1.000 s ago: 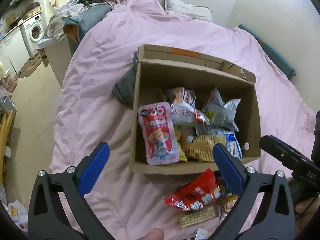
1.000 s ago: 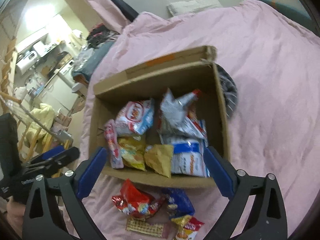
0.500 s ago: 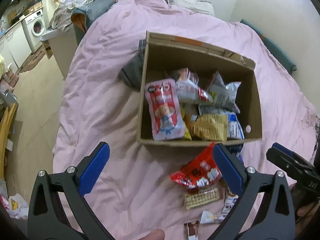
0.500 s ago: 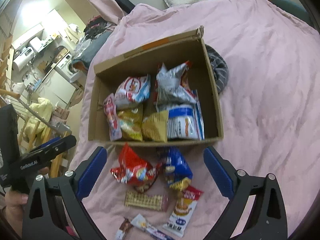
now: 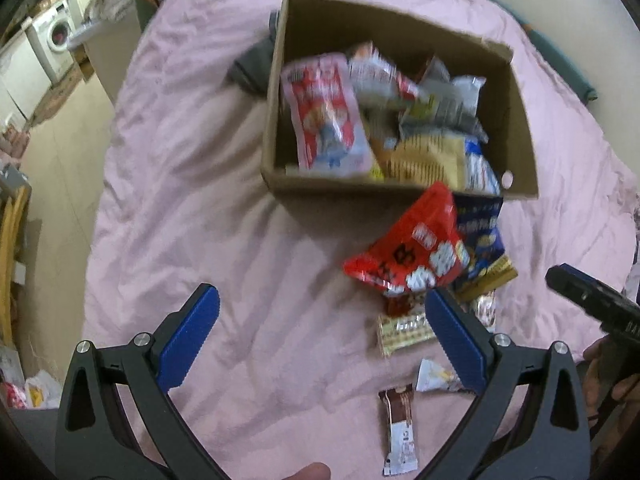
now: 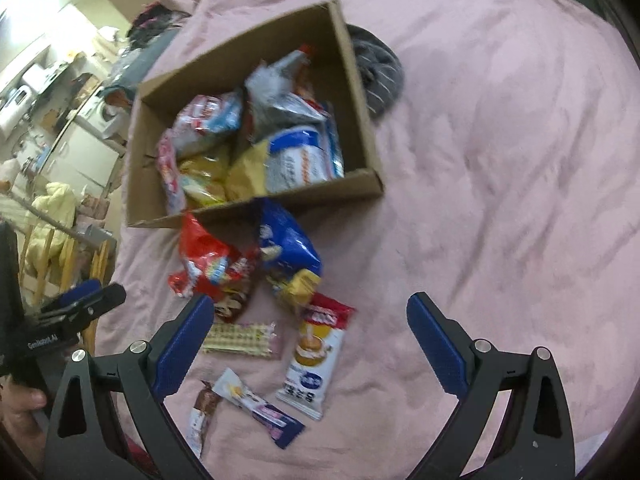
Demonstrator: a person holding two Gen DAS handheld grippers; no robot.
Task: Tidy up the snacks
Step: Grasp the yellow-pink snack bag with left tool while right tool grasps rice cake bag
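Observation:
An open cardboard box (image 5: 276, 128) (image 6: 360, 92) on a pink bedspread holds several snack bags. In front of it lie a red bag (image 5: 416, 252) (image 6: 204, 260), a blue bag (image 6: 288, 244) (image 5: 480, 240), a wafer pack (image 6: 240, 340) (image 5: 404, 328), a white-and-red sachet (image 6: 316, 360), a chocolate bar (image 5: 398, 428) (image 6: 202, 412) and a white-and-blue bar (image 6: 256, 408). My left gripper (image 5: 322, 334) hangs open above the bedspread, left of the loose snacks. My right gripper (image 6: 306, 346) is open over the sachet and wafer pack. Neither holds anything.
A grey cloth (image 6: 376, 68) (image 5: 252, 68) lies behind the box. The bed edge drops to the floor on the left, with a washing machine (image 5: 52, 40) and a wooden rack (image 6: 68, 256) beyond. Bare pink bedspread (image 6: 500, 160) stretches to the right.
Both grippers have pulled back from the box toward the near side of the bed, bringing more loose snacks into view. Both stay open.

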